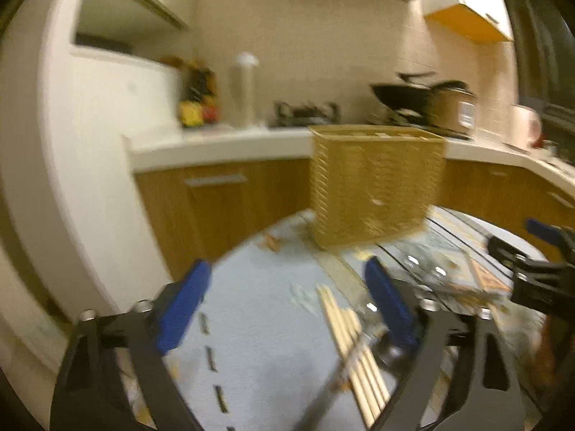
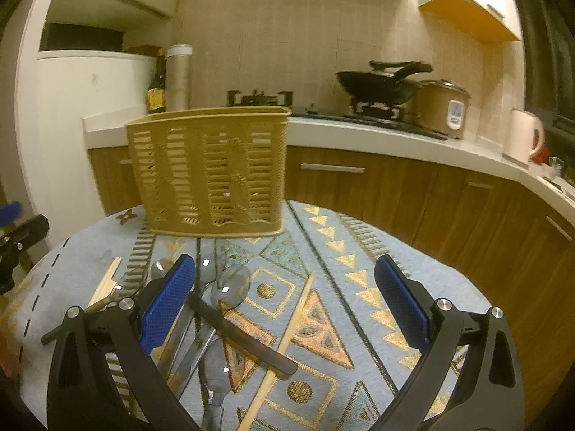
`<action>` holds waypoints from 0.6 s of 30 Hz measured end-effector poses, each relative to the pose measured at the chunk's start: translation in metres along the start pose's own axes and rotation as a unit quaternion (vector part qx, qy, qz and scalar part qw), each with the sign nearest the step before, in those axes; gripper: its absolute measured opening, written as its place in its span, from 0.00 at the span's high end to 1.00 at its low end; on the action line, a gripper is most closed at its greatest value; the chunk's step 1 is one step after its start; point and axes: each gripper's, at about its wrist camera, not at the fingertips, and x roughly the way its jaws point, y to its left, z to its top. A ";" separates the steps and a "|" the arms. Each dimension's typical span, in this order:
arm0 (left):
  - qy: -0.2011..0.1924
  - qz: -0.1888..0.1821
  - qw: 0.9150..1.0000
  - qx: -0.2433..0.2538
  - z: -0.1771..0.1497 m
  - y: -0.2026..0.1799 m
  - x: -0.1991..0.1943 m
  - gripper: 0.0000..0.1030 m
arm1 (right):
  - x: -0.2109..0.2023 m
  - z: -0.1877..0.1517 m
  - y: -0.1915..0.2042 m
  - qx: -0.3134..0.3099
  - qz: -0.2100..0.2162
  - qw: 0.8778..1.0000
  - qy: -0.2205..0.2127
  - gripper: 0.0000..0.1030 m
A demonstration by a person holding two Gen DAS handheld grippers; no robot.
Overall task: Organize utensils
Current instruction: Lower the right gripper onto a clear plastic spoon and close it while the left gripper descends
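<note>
Kitchen table, patterned cloth: utensil pile lies nearer left gripper, long axes toward holder. Both grippers wide apart, empty; right gripper beside pile.

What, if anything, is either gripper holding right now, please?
Nothing: the left gripper and right gripper are both open above the utensils.

Basket at table rear, utensils in front, left
</note>
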 end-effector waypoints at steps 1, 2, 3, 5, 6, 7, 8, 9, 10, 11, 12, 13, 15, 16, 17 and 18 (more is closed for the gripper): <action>0.015 -0.021 1.000 -0.001 0.000 0.003 0.002 0.23 | 0.000 0.001 0.001 -0.007 0.007 1.000 0.000 0.07; 0.025 -0.031 0.999 0.000 0.000 0.003 0.003 0.23 | 0.000 0.001 0.003 -0.013 0.015 1.000 0.005 0.07; 0.040 -0.052 0.998 0.008 0.001 0.003 0.006 0.24 | 0.001 0.002 0.006 -0.023 0.024 0.999 0.014 0.07; 0.066 -0.089 0.993 0.030 0.001 -0.002 0.012 0.31 | 0.005 0.005 0.012 -0.045 0.029 0.998 0.032 0.07; 0.087 -0.104 0.990 0.044 0.002 -0.005 0.017 0.33 | 0.006 0.006 0.014 -0.059 0.038 0.997 0.042 0.07; 0.099 -0.112 0.987 0.054 0.001 -0.008 0.022 0.37 | 0.007 0.007 0.016 -0.073 0.044 0.995 0.044 0.07; 0.121 -0.126 0.982 0.065 0.001 -0.013 0.029 0.41 | 0.009 0.010 0.018 -0.086 0.049 0.994 0.054 0.07; 0.138 -0.137 0.978 0.070 0.000 -0.015 0.034 0.42 | 0.011 0.013 0.019 -0.101 0.056 0.991 0.064 0.07; 0.160 -0.149 0.973 0.072 0.001 -0.016 0.041 0.47 | 0.013 0.013 0.021 -0.110 0.067 0.989 0.071 0.07; 0.174 -0.156 0.970 0.070 0.001 -0.017 0.045 0.52 | 0.016 0.015 0.021 -0.118 0.083 0.986 0.084 0.07; 0.192 -0.166 0.965 0.067 0.001 -0.017 0.052 0.53 | 0.019 0.016 0.020 -0.123 0.094 0.983 0.096 0.07; 0.211 -0.174 0.960 0.065 0.002 -0.017 0.059 0.53 | 0.021 0.016 0.020 -0.123 0.105 0.981 0.102 0.08; 0.246 -0.193 0.947 0.069 0.001 -0.021 0.071 0.53 | 0.030 0.019 0.019 -0.132 0.130 0.974 0.129 0.14; 0.258 -0.197 0.943 0.072 0.001 -0.022 0.076 0.54 | 0.033 0.020 0.018 -0.130 0.141 0.971 0.141 0.25; 0.269 -0.195 0.940 0.076 0.001 -0.023 0.083 0.55 | 0.038 0.022 0.018 -0.133 0.151 0.967 0.157 0.38; 0.279 -0.196 0.937 0.077 0.001 -0.025 0.089 0.55 | 0.043 0.024 0.019 -0.134 0.161 0.962 0.173 0.43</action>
